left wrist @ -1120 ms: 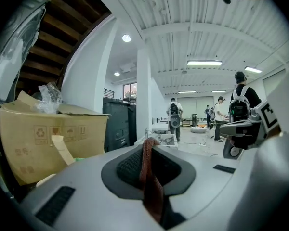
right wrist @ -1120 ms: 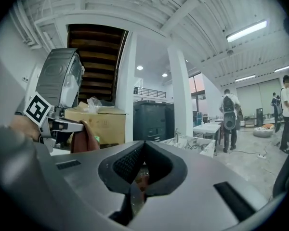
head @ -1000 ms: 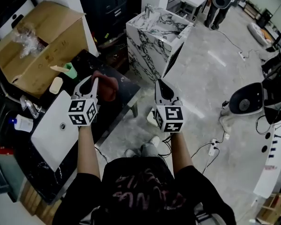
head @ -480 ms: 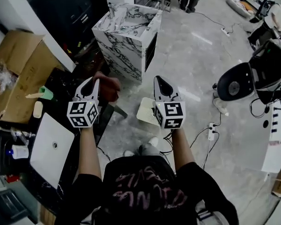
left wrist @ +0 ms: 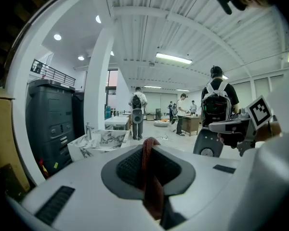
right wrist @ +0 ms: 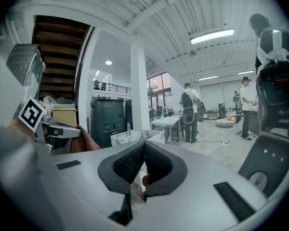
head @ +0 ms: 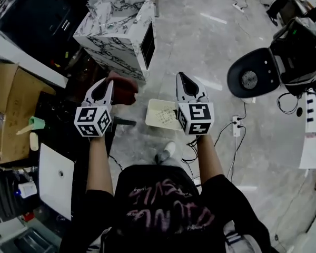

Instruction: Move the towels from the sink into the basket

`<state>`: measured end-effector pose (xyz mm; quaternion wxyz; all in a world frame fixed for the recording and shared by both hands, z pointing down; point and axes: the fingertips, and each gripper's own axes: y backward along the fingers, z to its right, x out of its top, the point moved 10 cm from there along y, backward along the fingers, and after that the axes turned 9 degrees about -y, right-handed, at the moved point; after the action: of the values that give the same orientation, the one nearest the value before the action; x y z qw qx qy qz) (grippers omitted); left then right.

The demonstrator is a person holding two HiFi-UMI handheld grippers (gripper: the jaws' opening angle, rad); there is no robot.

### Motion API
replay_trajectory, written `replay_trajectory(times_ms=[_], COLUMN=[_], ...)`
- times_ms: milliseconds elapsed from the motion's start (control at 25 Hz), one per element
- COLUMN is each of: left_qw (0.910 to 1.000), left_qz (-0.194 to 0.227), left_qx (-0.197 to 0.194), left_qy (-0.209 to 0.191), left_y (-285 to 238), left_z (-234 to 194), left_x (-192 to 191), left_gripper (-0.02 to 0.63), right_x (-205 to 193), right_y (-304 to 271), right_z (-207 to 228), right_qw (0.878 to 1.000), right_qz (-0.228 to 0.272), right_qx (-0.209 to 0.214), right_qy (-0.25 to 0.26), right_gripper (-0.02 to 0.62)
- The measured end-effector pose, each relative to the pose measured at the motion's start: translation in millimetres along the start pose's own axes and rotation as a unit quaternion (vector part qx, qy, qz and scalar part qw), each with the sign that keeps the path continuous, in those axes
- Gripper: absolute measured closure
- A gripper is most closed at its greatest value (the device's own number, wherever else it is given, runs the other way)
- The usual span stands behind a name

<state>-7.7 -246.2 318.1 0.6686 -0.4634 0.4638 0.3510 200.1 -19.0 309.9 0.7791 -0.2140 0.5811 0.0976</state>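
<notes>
A reddish-brown towel (head: 124,90) hangs bunched from my left gripper (head: 106,83), which is shut on it; in the left gripper view the cloth (left wrist: 148,172) runs pinched between the two pads. My right gripper (head: 182,79) is held level beside it, jaws shut with nothing between them (right wrist: 141,146). A white perforated basket (head: 161,115) sits on the grey floor below and between the two grippers. The white sink (head: 56,175) is set into the black counter at lower left, behind my left arm. Both grippers are held in the air above the floor.
A marble-patterned cabinet (head: 115,26) stands ahead on the left. A cardboard box (head: 5,115) and small bottles sit on the counter. A round machine (head: 251,79), cables and a power strip (head: 235,126) lie on the floor to the right. People stand far off (left wrist: 137,110).
The view has swung right, away from the counter: sink and box slid to the lower left and the basket came fully into view. Both grippers keep their pose, the towel still held.
</notes>
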Motion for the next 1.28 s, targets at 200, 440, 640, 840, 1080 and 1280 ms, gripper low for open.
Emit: replay_trajectory(times_ms=[200, 440, 640, 840, 1080, 1280], left_qw=[0.9994, 0.9977, 0.9953, 0.9919, 0.9877, 0.9836], left_qz=[-0.010, -0.009, -0.008, -0.006, -0.023, -0.035], left_qx=[-0.033, -0.067, -0.096, -0.126, -0.155, -0.177], left_qy=[0.000, -0.007, -0.005, -0.008, 0.005, 0.013], left_y=[-26, -48, -65, -86, -108, -131], left_z=[20, 26, 22, 26, 35, 48], left_x=[-2, -8, -15, -19, -40, -65], left_gripper=[0.554, 0.554, 0.554, 0.554, 0.554, 0.554], right_x=[-11, -28, -41, -48, -65, -95], right_y=[4, -3, -7, -10, -13, -18], right_z=[25, 40, 45, 52, 60, 78], right_qw=[1.000, 0.998, 0.995, 0.993, 0.989, 0.985], right_qz=[-0.006, -0.013, -0.018, -0.024, -0.042, -0.057], right_qx=[-0.027, -0.060, -0.093, -0.117, -0.138, -0.157], right_qy=[-0.010, -0.027, -0.020, -0.020, -0.037, -0.043], right_gripper=[0.580, 0.580, 0.580, 0.580, 0.580, 0.581])
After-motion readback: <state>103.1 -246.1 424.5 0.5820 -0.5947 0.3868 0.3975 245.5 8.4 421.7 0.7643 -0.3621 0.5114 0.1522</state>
